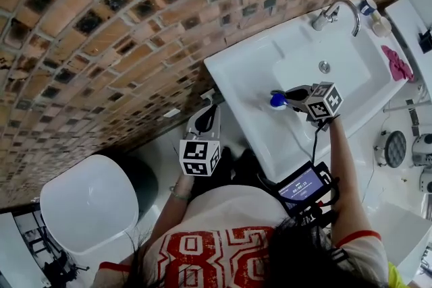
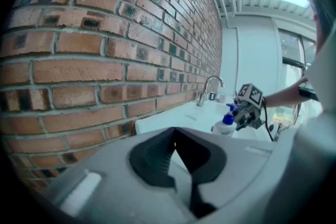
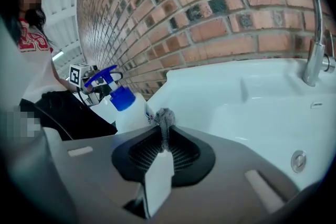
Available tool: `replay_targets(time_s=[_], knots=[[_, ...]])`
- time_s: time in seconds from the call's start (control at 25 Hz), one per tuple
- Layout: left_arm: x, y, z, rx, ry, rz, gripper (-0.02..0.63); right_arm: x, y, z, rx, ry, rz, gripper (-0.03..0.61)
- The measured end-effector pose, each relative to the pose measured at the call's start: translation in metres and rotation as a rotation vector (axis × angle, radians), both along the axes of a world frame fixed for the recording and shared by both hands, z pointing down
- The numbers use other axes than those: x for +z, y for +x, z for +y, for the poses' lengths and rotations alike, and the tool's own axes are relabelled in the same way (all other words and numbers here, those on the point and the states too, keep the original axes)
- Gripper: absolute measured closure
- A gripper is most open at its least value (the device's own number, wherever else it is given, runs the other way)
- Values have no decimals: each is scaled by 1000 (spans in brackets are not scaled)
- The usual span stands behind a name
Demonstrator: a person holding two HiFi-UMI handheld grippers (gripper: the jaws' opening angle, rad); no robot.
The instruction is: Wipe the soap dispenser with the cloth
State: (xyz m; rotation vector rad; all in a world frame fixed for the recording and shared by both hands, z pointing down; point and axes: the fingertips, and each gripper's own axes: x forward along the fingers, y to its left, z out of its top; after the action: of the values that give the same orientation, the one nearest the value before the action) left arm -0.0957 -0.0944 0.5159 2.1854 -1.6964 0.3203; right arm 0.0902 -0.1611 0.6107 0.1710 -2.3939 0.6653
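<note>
Our right gripper: jaws clenched on grey cloth, poised beside soap dispenser on sink ledge, ready for wiping. Left gripper: jaws closed together, empty, held clear.

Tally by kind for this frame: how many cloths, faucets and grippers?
Cloths: 2 (grey cloth in the right gripper, pink cloth at the right edge of the sink)
Faucets: 1, the faucet
Grippers: 2 (left gripper, right gripper)
Total: 5

White sink carries a blue-capped soap dispenser and a pink rag.
</note>
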Motion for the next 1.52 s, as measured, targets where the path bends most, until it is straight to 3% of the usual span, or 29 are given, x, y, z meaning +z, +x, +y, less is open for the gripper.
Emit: replay_targets(time_s=[0.24, 0.44, 0.88, 1.08, 1.28, 1.52], knots=[[2, -3, 8, -16, -11, -9, 611, 31, 3, 2, -42, -57, 76, 532], [2, -8, 12, -35, -12, -13, 611, 32, 5, 0, -32, -68, 77, 532], [0, -8, 11, -30, 3, -2, 611, -40, -2, -21, -105, 34, 12, 532], [-1, -10, 10, -33, 8, -1, 611, -60, -11, -18, -187, 56, 4, 532], [0, -12, 10, -32, 5, 0, 611, -53, -17, -10, -277, 17, 50, 532], [1, -16, 10, -41, 0, 2, 611, -27, -17, -5, -295, -81, 91, 532]])
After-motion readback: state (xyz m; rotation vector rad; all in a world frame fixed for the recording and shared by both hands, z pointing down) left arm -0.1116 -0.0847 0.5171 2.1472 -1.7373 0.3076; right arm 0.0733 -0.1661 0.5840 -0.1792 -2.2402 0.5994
